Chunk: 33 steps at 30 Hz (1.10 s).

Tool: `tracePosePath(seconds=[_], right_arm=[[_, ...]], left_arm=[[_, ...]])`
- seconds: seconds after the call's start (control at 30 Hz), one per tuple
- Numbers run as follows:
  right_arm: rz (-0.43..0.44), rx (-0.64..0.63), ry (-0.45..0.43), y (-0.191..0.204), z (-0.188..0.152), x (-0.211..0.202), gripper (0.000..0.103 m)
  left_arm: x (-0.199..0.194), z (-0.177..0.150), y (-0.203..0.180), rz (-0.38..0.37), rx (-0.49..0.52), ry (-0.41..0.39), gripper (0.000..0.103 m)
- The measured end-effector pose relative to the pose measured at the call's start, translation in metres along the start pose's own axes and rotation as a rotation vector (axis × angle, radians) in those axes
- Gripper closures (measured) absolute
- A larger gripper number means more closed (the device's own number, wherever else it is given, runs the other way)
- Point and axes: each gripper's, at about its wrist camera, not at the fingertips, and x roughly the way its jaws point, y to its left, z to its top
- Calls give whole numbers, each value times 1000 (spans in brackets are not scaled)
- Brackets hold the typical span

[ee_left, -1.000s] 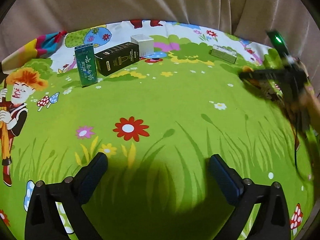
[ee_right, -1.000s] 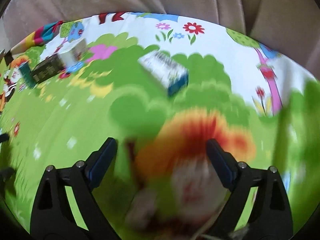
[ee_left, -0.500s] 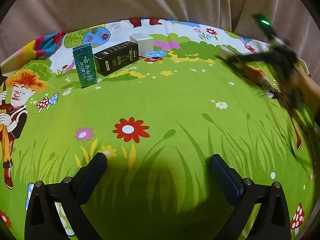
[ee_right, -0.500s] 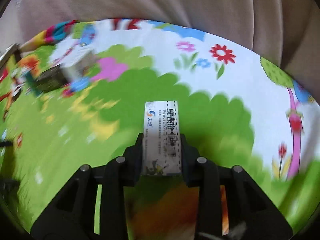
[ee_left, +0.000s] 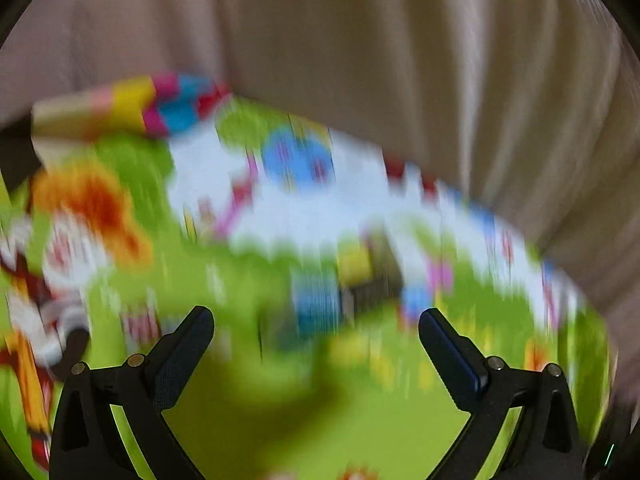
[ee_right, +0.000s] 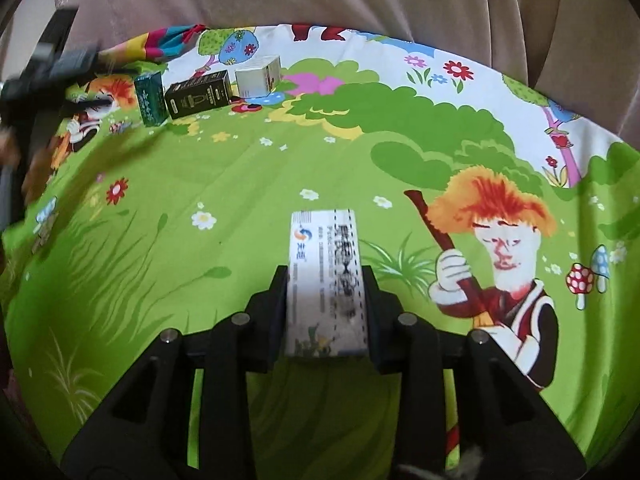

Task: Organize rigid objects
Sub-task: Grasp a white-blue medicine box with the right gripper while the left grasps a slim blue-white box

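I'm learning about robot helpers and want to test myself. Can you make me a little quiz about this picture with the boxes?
1. True or false: the right gripper is empty.
2. How many boxes stand in the far row on the cloth?
A) one B) three C) five
3. Fill in: the left gripper is ____.

Key
1. False. It is shut on the white box.
2. B. The green box, the black box and the grey box.
3. Open, with nothing between its fingers; its view is blurred.
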Motion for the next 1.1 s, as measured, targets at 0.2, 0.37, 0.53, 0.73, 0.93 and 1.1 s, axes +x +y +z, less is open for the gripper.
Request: tracePosePath(seconds=[0.2, 0.37, 0.53, 0.73, 0.93, 1.1], right_arm=[[-12, -8, 0, 3, -1, 2, 63], [-9, -4, 0, 4, -1, 1, 63], [2, 0, -1, 2, 0, 2, 62], [3, -2, -2, 2, -1, 3, 61], [-1, -5, -3, 3, -1, 2, 62], [0, -5, -3, 2, -1, 3, 62]], left_arm=[[61, 38, -3, 100, 64, 98, 26], [29, -19, 16, 29, 86, 224, 42], [-30, -88, 22, 92, 236, 261, 41], [-43, -85, 13, 50, 286, 171, 13], [30, -77, 6, 57, 415, 319, 24], [-8, -101, -3, -14, 353, 220, 74]])
